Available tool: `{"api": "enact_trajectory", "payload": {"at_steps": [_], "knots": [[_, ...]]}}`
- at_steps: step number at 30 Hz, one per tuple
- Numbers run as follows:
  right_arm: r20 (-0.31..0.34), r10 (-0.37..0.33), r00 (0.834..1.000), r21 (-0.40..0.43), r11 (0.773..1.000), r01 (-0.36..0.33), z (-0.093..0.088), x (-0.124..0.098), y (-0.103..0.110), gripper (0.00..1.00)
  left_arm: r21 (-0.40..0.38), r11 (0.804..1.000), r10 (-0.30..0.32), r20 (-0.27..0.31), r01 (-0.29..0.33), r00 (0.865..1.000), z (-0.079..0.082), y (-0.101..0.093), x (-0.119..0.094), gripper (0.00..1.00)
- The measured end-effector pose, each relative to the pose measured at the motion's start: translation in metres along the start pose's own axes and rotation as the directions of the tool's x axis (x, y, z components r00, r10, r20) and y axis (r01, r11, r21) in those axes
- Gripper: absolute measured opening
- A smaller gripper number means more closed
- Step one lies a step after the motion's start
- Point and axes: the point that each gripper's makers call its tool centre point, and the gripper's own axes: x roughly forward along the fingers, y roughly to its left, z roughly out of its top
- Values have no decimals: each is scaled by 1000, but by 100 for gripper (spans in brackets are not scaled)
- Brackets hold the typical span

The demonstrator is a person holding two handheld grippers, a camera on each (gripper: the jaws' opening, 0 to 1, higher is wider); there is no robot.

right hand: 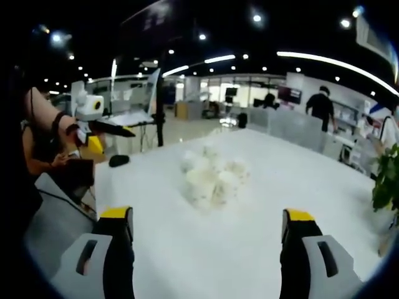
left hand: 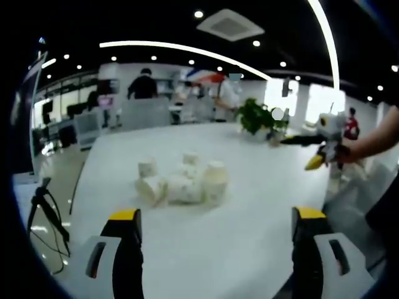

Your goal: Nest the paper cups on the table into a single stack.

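Observation:
Several white paper cups (left hand: 182,180) sit bunched together in the middle of a white table (left hand: 249,237). Some stand upright, like the one at the right of the bunch (left hand: 216,175); others lie on their sides (left hand: 150,188). My left gripper (left hand: 216,215) is open, well short of the cups, with nothing between its jaws. In the right gripper view the same cluster (right hand: 212,175) is blurred. My right gripper (right hand: 207,216) is open too and a good way from it. Each gripper also appears in the other's view, held by a hand: the right one (left hand: 324,144) and the left one (right hand: 100,128).
A potted plant (left hand: 255,116) stands at one table edge, also seen as green leaves (right hand: 386,175). A small black object (right hand: 118,160) lies near a table corner. A tripod (left hand: 45,208) stands on the floor beside the table. People stand in the office behind.

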Motion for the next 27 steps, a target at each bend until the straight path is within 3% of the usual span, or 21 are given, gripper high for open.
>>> {"api": "enact_trajectory", "payload": {"at_steps": [8,11,23,27], "knots": [[-24,90,996,-52,994,-91,10,22,-2,89,-9,1000,9,-10,-9,1000,-6,-1,1,99],[2,95,995,-116,989,-94,20,34,-8,93,-5,1000,16,1,-16,1000,-6,-3,2,99],[-28,227,973,-159,960,-229,31,78,-4,93,-53,998,40,-13,-41,999,-16,-3,12,99],[-42,254,966,-180,949,-257,30,91,-5,94,-36,998,50,-33,-51,998,-20,-1,16,99]]}}
